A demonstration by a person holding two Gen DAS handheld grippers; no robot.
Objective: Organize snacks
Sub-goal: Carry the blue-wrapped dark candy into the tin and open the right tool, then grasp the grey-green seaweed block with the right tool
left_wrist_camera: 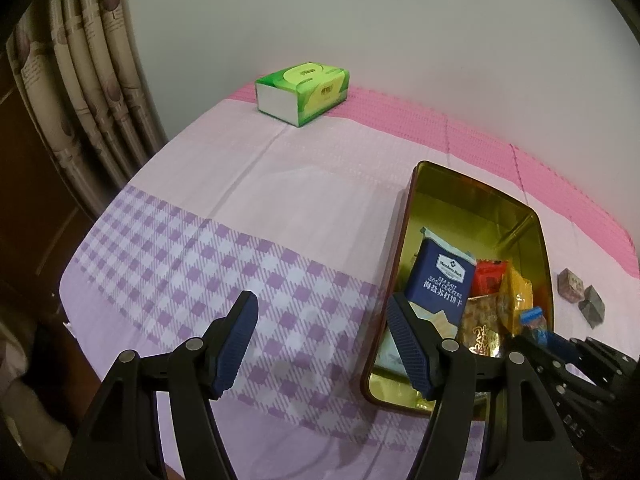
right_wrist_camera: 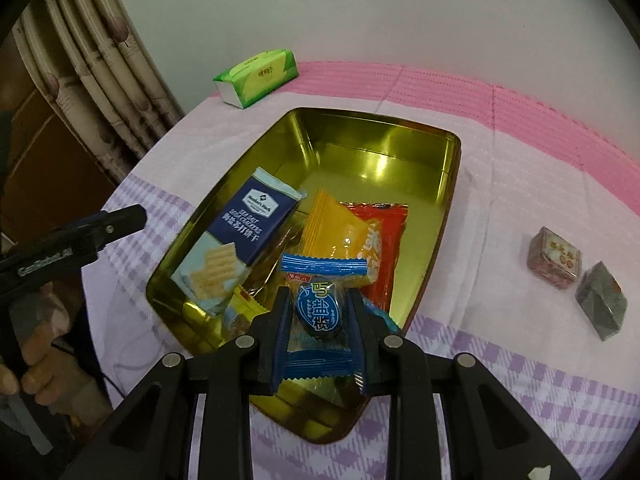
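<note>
A gold-lined tin (right_wrist_camera: 448,148) with a dark red outer wall sits on a table covered by a cloth (left_wrist_camera: 224,184) banded in pale pink, brighter pink and purple-and-white check. Inside the tin, a navy cracker packet (right_wrist_camera: 244,232) reads "Member's Mark" and "SEA SALT SODA CRACKERS" above a line of Chinese characters, with stacked crackers pictured on its pale lower half. Beside it lie a yellow sachet (right_wrist_camera: 332,224) and a red sachet (right_wrist_camera: 386,232) with large white characters that are only partly visible. From the left wrist view a gold-patterned wrapper (left_wrist_camera: 482,320) also shows among them.

The right gripper (right_wrist_camera: 320,312) is pressed tight on a blue-and-clear wrapped candy (right_wrist_camera: 320,308), its pads pinching both sides of the dark oval piece printed with white Chinese characters; a small red label sits near the top seam. The candy hangs over the near end of the tin, above the other snacks, with the gripper angled steeply downward.

The left gripper (left_wrist_camera: 320,344) is spread apart and holds nothing, pointing down at the checked cloth just left of the tin, its right finger over the tin's near-left rim. In the right wrist view its black body carries white lettering too blurred to read, and a person's hand (right_wrist_camera: 44,344) grips it.

Two small wrapped cubes, one reddish (right_wrist_camera: 554,258) and one dark grey (right_wrist_camera: 602,306), lie on the cloth to the right of the tin. A green tissue pack (left_wrist_camera: 302,90) rests near the wall.
</note>
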